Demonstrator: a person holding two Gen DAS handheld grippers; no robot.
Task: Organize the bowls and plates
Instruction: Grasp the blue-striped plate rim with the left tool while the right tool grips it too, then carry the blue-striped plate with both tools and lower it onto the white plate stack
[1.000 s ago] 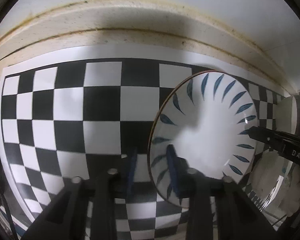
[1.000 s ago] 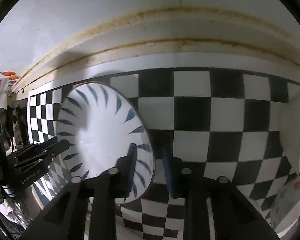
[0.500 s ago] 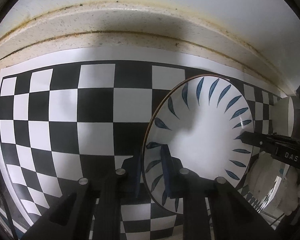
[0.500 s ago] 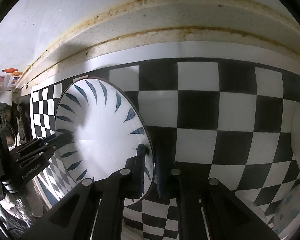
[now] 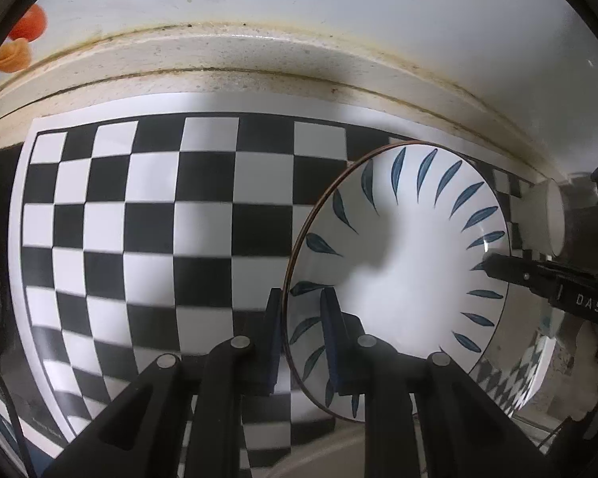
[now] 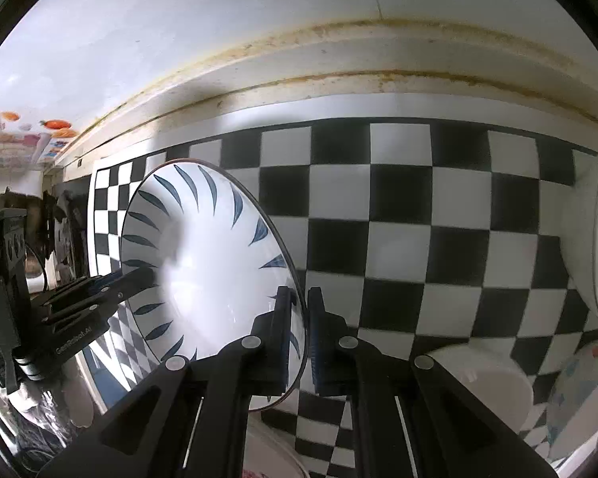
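A white plate with blue leaf marks (image 5: 402, 263) is held between both grippers above the checkered mat (image 5: 139, 239). My left gripper (image 5: 299, 318) is shut on its left rim. My right gripper (image 6: 301, 318) is shut on its right rim; the plate (image 6: 203, 263) fills the left of the right wrist view. Each view shows the other gripper's fingers (image 5: 538, 279) (image 6: 99, 290) at the plate's far rim.
A white bowl (image 6: 594, 247) stands on edge at the right, with a white cup (image 6: 486, 382) and a patterned dish (image 6: 578, 390) below it. Another white dish (image 5: 546, 219) lies beyond the plate. The stained counter ledge (image 5: 259, 63) and wall run along the back.
Both grippers closed on the plate's rim, and the plate has risen off the mat between them. The views have pulled back from the wall.
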